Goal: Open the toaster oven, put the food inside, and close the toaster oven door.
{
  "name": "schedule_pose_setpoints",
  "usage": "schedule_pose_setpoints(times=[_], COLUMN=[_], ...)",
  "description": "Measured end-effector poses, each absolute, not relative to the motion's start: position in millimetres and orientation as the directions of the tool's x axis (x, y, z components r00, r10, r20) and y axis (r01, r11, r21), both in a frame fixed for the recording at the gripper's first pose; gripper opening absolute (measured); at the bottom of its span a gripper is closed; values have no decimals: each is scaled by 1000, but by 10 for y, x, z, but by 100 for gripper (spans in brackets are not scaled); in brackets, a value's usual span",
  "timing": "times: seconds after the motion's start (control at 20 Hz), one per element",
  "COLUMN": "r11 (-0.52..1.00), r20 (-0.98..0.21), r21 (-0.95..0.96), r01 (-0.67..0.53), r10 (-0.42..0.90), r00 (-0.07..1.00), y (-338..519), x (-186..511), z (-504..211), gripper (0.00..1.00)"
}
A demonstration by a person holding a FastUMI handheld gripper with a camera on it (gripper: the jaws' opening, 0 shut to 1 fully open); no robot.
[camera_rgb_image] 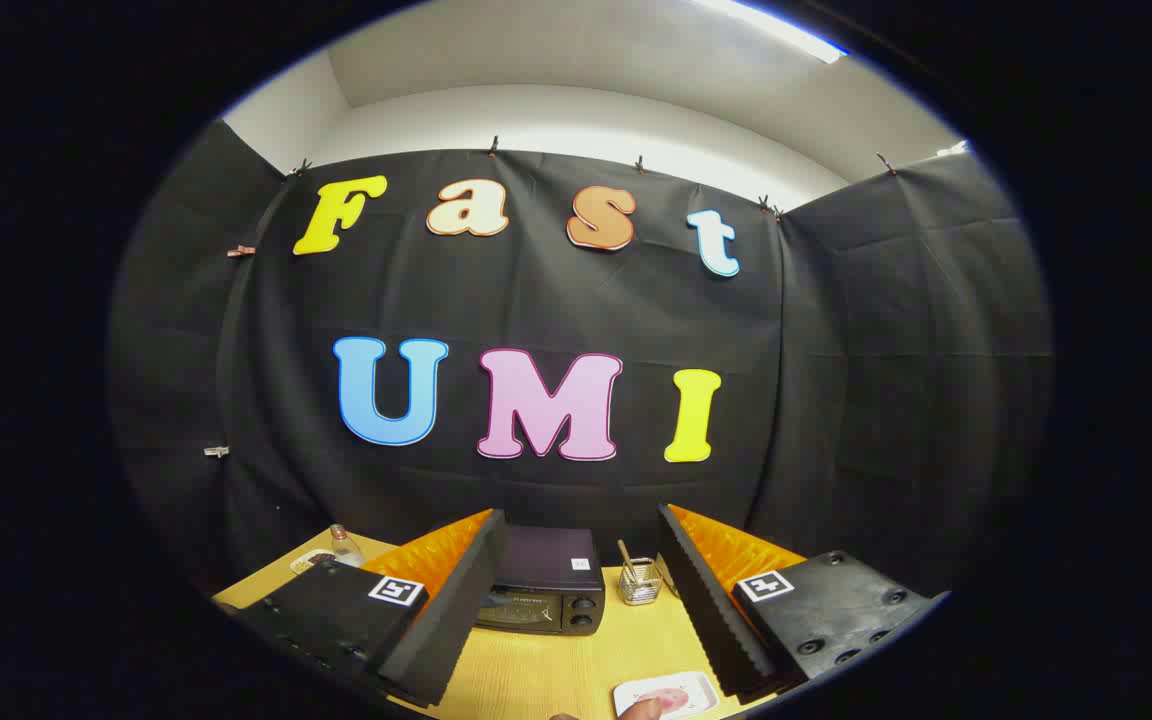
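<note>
While the fingers (566, 610) are held wide and empty, the shut toaster oven (543, 590) beyond them could be shoved along the bench (536, 670) if approached carelessly.

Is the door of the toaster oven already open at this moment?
No, the toaster oven stands closed on the wooden table, its door flat against the front, beyond the open fingers, which hold nothing.

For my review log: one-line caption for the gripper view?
Open tongs held above the table, toaster oven beyond them, door shut.
</note>
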State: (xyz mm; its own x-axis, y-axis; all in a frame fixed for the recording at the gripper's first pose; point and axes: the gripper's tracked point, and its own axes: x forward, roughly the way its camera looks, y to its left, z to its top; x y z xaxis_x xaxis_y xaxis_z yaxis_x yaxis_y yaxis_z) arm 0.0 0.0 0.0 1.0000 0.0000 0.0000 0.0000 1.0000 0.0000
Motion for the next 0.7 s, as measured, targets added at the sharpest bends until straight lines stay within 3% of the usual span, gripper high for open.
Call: schedule_pose_setpoints(times=[0.7], r11=[1000], r20=[8], r21=[3], r01=[1], r10=[-1], r00=[1000], y=[-28], x=[6], z=[42], gripper=[97])
